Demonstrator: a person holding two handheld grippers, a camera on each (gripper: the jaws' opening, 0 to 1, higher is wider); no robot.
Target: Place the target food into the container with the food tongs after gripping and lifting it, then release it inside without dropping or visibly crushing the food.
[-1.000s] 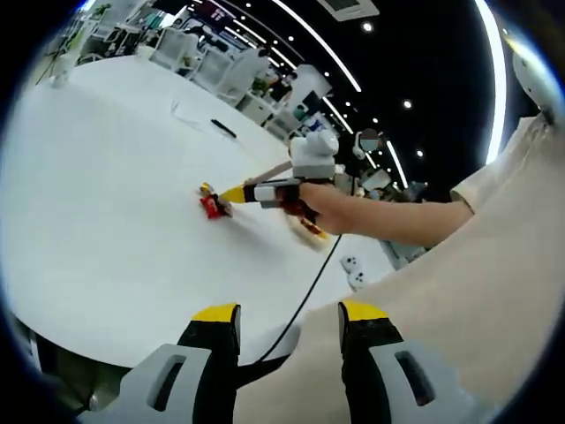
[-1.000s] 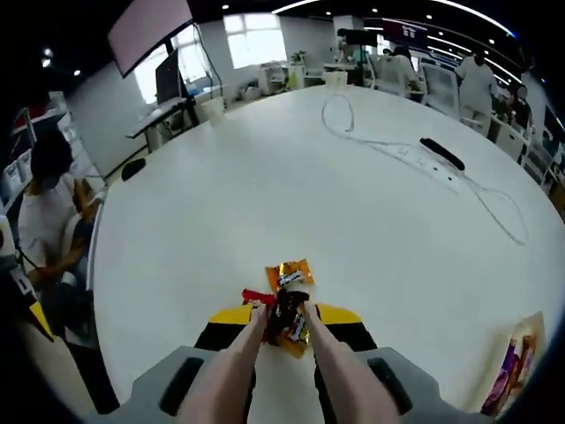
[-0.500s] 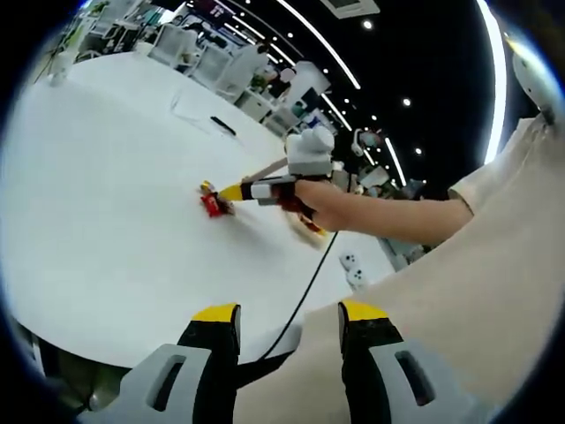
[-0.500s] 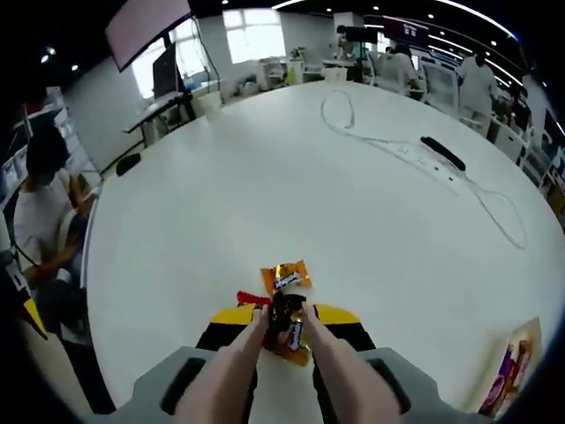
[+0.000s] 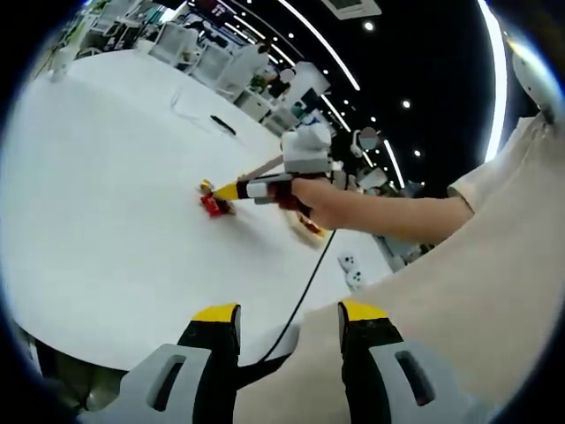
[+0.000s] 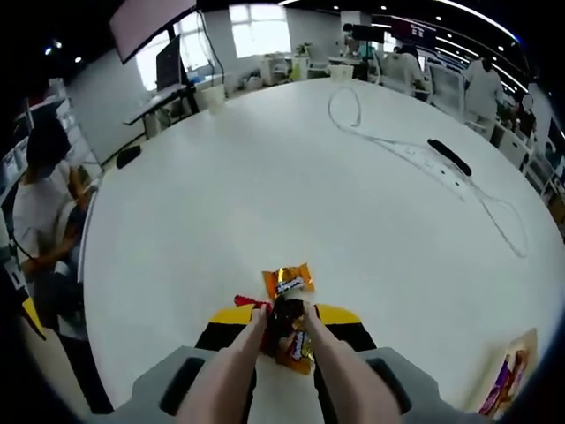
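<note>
Right gripper view: right claw [image 6: 281, 320] low over the white desk [image 6: 265, 203], holding a pair of tan food tongs [image 6: 231, 375] whose arms run up between the yellow-tipped jaws. Tong tips closed in on a small candy bundle [image 6: 287, 311] — orange wrapper, dark piece, bit of red at the left. Claw is clamped on the tongs. Can't tell if the candy is off the desk or resting on it.

Farther across the desk: white cable [image 6: 415, 150] w/ power strip, a black remote-like item [image 6: 451, 155] beside it. A printed packet [image 6: 508, 375] at lower right edge, well apart from the candy. Seated person [image 6: 40, 212] at left, past the desk edge; more people and chairs in the background.

Left gripper view: left claw [image 5: 287, 327] near the desk edge, jaws apart, nothing between them. Right gripper seen from the side w/ a hand [image 5: 322, 201] around it, tongs tip at the red/yellow candy on the desk. Black cord [image 5: 305, 296] trails from that gripper toward the near edge. Light sleeve [image 5: 494, 291] fills the right side.
</note>
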